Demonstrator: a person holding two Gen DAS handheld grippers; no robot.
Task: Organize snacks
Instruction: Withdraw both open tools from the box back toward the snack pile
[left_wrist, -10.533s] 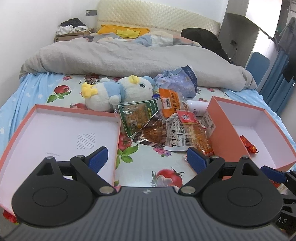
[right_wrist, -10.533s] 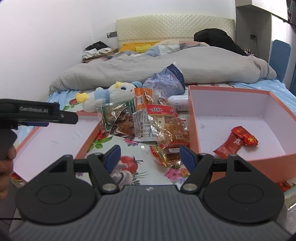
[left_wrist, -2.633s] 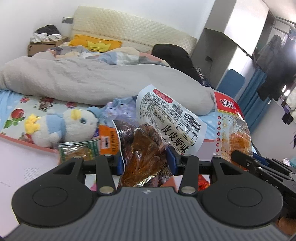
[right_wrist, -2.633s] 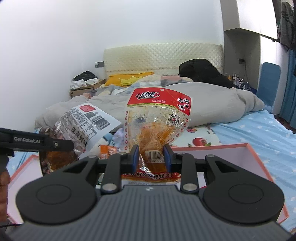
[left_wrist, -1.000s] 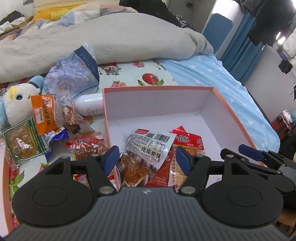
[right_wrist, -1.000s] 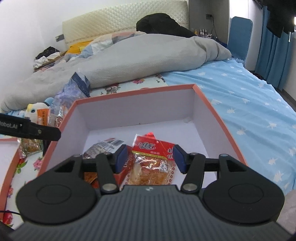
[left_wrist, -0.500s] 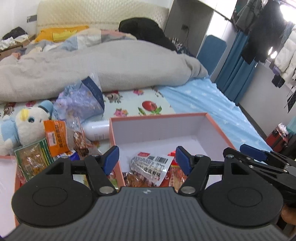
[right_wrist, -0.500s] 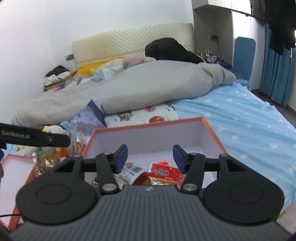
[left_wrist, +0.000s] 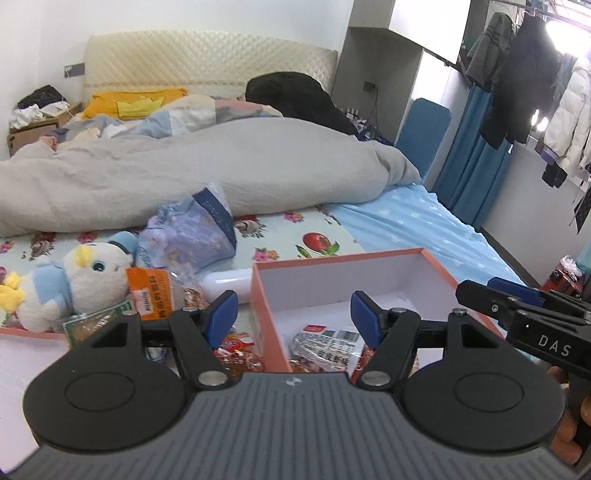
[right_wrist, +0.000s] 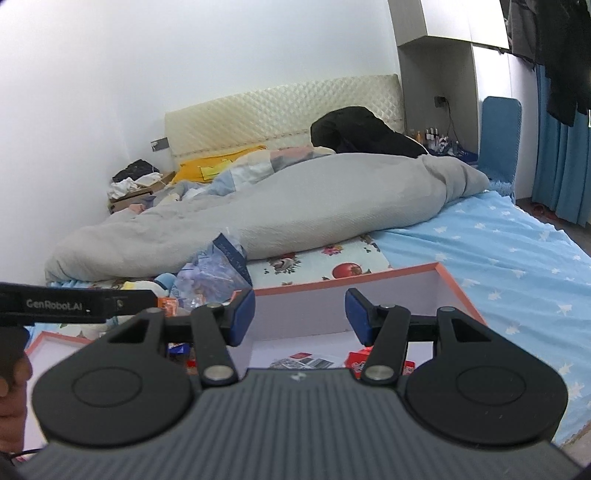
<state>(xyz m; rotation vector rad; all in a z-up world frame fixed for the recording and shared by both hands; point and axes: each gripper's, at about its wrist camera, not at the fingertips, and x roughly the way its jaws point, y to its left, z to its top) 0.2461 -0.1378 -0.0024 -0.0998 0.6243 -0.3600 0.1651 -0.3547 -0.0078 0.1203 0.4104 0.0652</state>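
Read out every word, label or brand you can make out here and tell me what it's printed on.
"DAS": on the right gripper's black arm, seen from the left wrist.
"GenRobot.AI": on the left gripper's black arm, seen from the right wrist.
Orange snack packet: print too blurred to read.
White barcode packet in the orange box: characters too small to read.

Ten seconds back, both grippers hung empty over the loose pile of snacks on the bedsheet, and the orange box (left_wrist: 436, 260) held only small red packets. Then the left gripper (left_wrist: 290, 314) clamped a white-labelled shrimp snack bag (left_wrist: 325, 345) while the right gripper (right_wrist: 300, 314) pinched a red-topped snack bag (right_wrist: 360, 359). Both bags now lie inside the box, at the lower centre of each frame (mostly hidden behind the gripper bodies). The jaws of both grippers stand apart with nothing between them, and within the last second both have lifted away from the box, so the headboard and wardrobe fill the upper frame again.
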